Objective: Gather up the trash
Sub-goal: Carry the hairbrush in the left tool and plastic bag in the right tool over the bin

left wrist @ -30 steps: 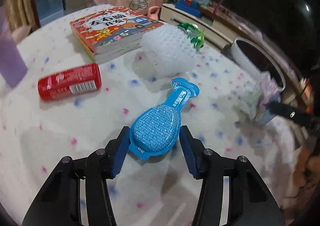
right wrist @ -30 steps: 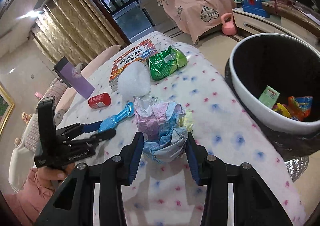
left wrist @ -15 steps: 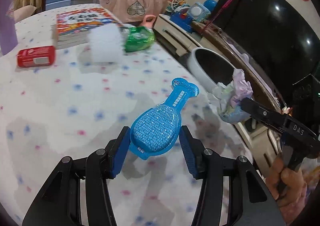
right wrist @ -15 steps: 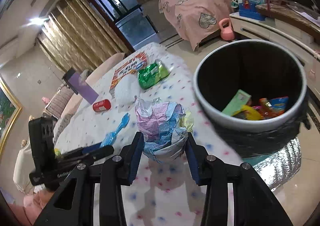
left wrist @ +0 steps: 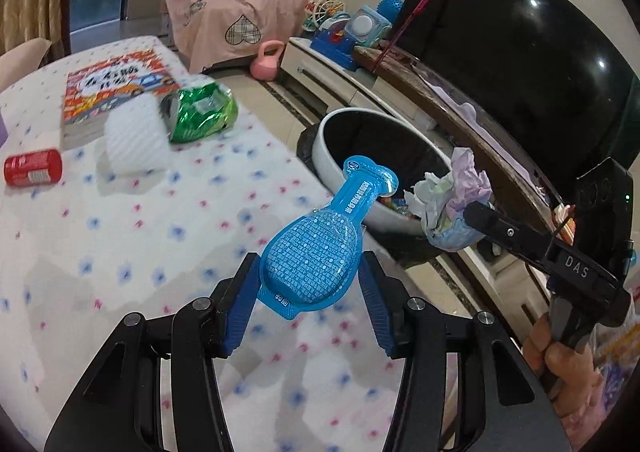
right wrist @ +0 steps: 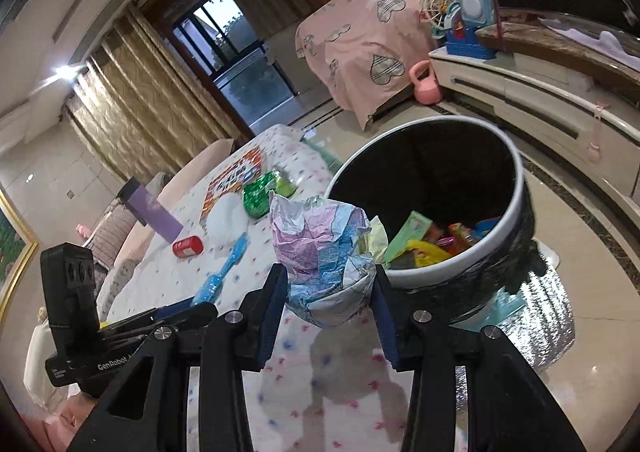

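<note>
My left gripper (left wrist: pixel 310 292) is shut on a blue blister pack (left wrist: pixel 320 248) shaped like a brush and holds it above the table near its right edge. My right gripper (right wrist: pixel 330 302) is shut on a crumpled paper wad (right wrist: pixel 324 256), seen also in the left wrist view (left wrist: pixel 448 198), and holds it beside the rim of the white trash bin (right wrist: pixel 516 188). The bin (left wrist: pixel 332 164) stands on the floor by the table and holds several wrappers. The blue pack also shows in the right wrist view (right wrist: pixel 222 272).
On the spotted tablecloth (left wrist: pixel 120 252) lie a green snack bag (left wrist: pixel 198 114), a white bubble-wrap roll (left wrist: pixel 134 138), a red can (left wrist: pixel 34 168) and a picture book (left wrist: pixel 116 82). A TV cabinet (left wrist: pixel 360 80) and black TV (left wrist: pixel 520 44) stand behind the bin.
Both grippers have moved right toward the bin with their loads. The paper wad now sits at the bin's rim, and the blue pack has come off the table middle to its edge.
</note>
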`<state>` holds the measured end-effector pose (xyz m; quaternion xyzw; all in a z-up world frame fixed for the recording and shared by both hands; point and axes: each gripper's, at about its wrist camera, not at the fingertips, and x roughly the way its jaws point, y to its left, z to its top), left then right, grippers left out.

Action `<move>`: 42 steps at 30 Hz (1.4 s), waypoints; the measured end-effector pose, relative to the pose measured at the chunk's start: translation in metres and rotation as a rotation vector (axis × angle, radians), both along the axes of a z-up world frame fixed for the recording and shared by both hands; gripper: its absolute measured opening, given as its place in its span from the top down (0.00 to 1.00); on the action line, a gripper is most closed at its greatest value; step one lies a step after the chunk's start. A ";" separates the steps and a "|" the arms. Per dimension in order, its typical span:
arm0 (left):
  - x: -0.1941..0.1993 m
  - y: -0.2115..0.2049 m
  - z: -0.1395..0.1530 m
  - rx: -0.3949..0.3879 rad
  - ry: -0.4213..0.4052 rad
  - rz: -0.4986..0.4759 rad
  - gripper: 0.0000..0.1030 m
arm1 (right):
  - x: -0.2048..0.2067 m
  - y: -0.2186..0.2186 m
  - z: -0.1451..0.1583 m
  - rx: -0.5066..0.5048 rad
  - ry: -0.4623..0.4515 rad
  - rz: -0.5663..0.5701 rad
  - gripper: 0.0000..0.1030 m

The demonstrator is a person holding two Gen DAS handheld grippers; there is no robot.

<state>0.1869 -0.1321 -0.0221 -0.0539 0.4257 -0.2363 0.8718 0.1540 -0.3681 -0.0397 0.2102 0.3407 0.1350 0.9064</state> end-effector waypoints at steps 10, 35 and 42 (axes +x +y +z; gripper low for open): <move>0.013 -0.030 0.011 0.019 -0.036 -0.026 0.52 | 0.001 -0.025 0.008 -0.011 -0.024 -0.038 0.59; 0.073 -0.100 0.000 0.122 -0.024 -0.073 0.52 | 0.061 -0.064 -0.001 -0.091 0.036 -0.070 0.58; 0.087 -0.109 -0.006 0.136 -0.007 -0.079 0.52 | 0.072 -0.071 -0.006 -0.101 0.053 -0.070 0.58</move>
